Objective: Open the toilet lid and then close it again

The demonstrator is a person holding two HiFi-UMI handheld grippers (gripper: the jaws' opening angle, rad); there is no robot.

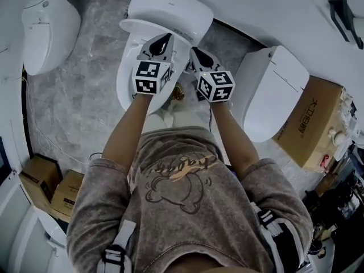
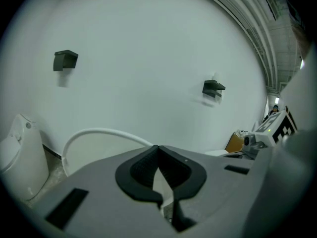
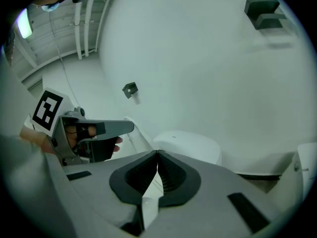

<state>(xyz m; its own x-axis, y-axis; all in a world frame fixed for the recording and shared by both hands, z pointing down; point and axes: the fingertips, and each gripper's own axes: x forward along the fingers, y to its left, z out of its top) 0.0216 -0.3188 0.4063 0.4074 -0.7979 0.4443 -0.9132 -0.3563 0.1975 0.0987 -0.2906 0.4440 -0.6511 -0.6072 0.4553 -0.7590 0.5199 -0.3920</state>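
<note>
Above the toilet (image 1: 170, 10), both arms reach forward side by side, left tool (image 1: 165, 37) and right tool (image 1: 194, 51) closed, empty.

The toilet (image 1: 170, 10) looked glossy, smooth white — the floor (image 1: 79, 112) veined grey stone, the box (image 1: 315, 124) matt brown cardboard, my left gripper (image 2: 158, 148) matt grey plastic.

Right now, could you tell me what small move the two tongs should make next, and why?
I would probably hook the left tongs over the top rim of the white rounded toilet lid and draw it down. The lid seems to stand raised; both left tongs and right tongs are shut and empty before it.
</note>
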